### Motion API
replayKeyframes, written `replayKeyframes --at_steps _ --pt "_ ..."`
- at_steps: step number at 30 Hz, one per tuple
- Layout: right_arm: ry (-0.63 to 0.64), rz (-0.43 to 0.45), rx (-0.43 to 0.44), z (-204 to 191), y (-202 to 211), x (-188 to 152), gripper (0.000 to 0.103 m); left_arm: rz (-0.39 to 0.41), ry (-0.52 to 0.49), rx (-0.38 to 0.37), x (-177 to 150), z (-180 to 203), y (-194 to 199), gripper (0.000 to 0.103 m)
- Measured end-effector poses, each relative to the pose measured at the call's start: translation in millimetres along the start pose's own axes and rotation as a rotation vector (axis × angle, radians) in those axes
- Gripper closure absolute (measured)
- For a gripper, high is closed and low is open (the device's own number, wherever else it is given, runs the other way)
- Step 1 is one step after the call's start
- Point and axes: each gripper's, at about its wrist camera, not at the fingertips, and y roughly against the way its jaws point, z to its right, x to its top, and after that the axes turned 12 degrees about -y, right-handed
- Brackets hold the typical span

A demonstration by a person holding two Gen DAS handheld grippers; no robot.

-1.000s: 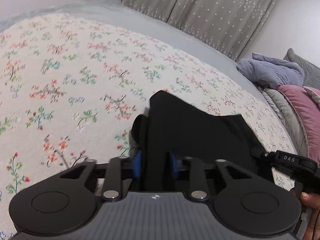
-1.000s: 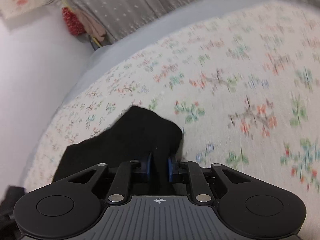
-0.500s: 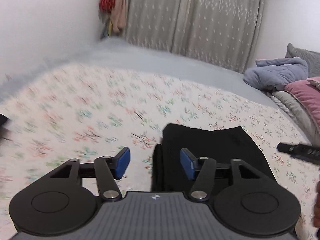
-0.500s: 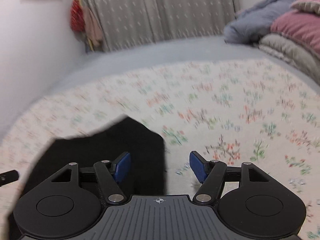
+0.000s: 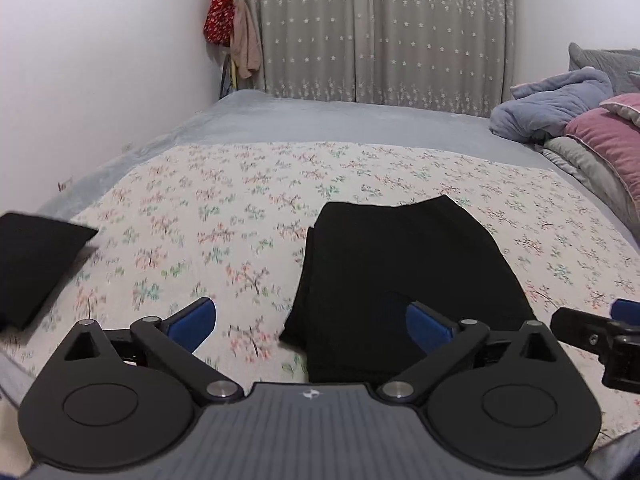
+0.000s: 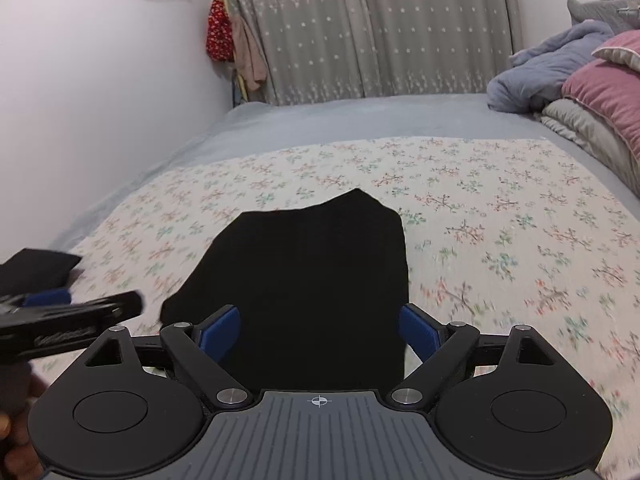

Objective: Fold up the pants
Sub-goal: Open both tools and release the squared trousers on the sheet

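Observation:
The black pants lie folded into a compact stack on the floral bedspread; they also show in the right wrist view. My left gripper is open and empty, raised just in front of the stack's near left edge. My right gripper is open and empty, raised over the stack's near edge. The right gripper's tip shows at the right of the left wrist view; the left gripper's tip shows at the left of the right wrist view.
A second folded black garment lies at the bed's left edge. Pillows and a blue blanket are piled at the far right. A white wall runs along the left, and grey curtains hang behind the bed.
Both grippers were shut on the pants a second ago. They let go, opened wide and drew back and up; the folded pants now rest flat on the bedspread.

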Motion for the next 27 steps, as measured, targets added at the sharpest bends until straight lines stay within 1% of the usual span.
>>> replayKeyframes --at_steps 2,5,7,8,12,15,17,20,24,27 --pt "-0.001 0.027 -0.020 -2 16 -6 0.009 -0.019 0.012 0.009 -4 1 1 0.000" --pt "-0.005 0.040 -0.034 -4 24 -4 0.008 -0.048 0.001 0.007 -10 3 2 0.000" --pt "-0.005 0.055 -0.030 -6 27 -1 0.004 -0.058 0.010 0.000 -14 3 2 0.000" --pt "0.001 0.065 -0.027 -7 28 -1 0.000 -0.063 0.011 0.002 -15 1 1 0.000" --pt "0.028 0.068 -0.015 -5 20 -7 0.000 -0.086 0.016 0.021 -19 -2 -3 0.000" --pt "0.020 0.045 -0.032 -3 12 -12 0.000 -0.100 0.023 0.011 -20 -3 -3 0.000" --pt "0.024 0.038 -0.026 -4 10 -16 0.000 -0.100 0.019 0.008 -20 -1 -2 0.000" --pt "0.061 0.040 -0.017 -11 11 -21 0.000 -0.100 0.012 -0.001 -19 1 -1 0.000" --pt "0.110 0.050 -0.037 -17 11 -25 0.000 -0.107 0.007 -0.004 -20 5 -1 0.000" --pt "0.112 0.043 -0.033 -16 10 -26 0.000 -0.108 0.004 -0.003 -19 6 -2 0.000"
